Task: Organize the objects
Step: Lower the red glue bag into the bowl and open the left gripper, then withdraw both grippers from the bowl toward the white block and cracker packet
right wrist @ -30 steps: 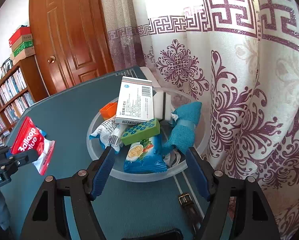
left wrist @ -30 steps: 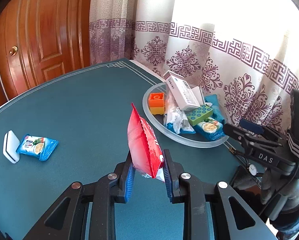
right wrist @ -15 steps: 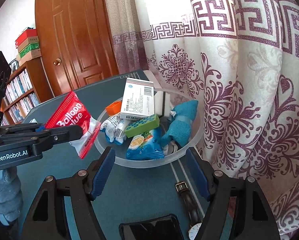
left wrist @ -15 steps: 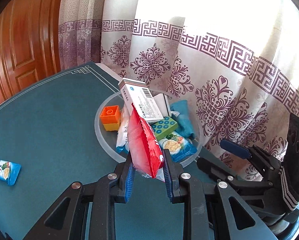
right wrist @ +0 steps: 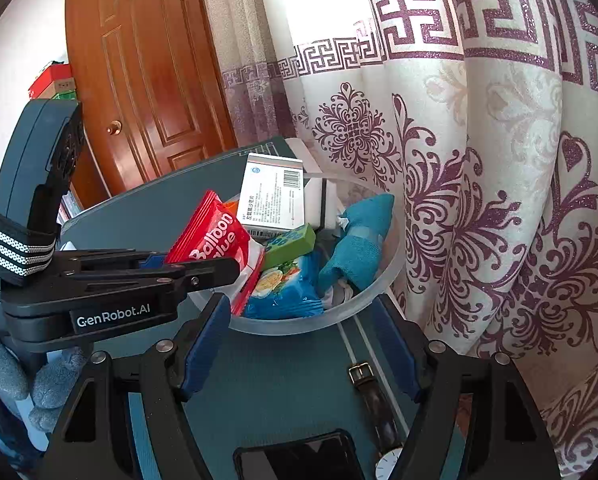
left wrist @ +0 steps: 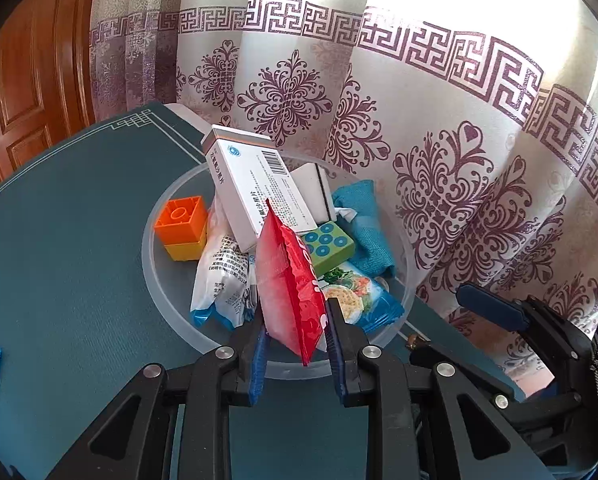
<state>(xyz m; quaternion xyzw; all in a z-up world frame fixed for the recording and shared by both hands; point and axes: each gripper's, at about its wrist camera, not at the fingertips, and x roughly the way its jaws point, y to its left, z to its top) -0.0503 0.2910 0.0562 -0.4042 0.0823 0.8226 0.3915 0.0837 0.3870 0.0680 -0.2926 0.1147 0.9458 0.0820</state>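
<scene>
The teal tabletop [left wrist: 67, 264] carries a clear bowl [left wrist: 167, 312] crowded with boxes and packets. My left claw [left wrist: 295, 344] pinches the red Balloon Glue packet [left wrist: 289, 280] upright over its near rim; my right claw [right wrist: 299, 344] gapes wide, holding nothing.

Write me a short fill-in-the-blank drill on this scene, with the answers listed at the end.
1. The left gripper is shut on a ____ snack packet.
2. The packet hangs over the near rim of the clear ____.
3. The right gripper is ____ and holds nothing.
4. Inside, an orange block sits on top of a ____ one.

Answers: red; bowl; open; yellow
</scene>
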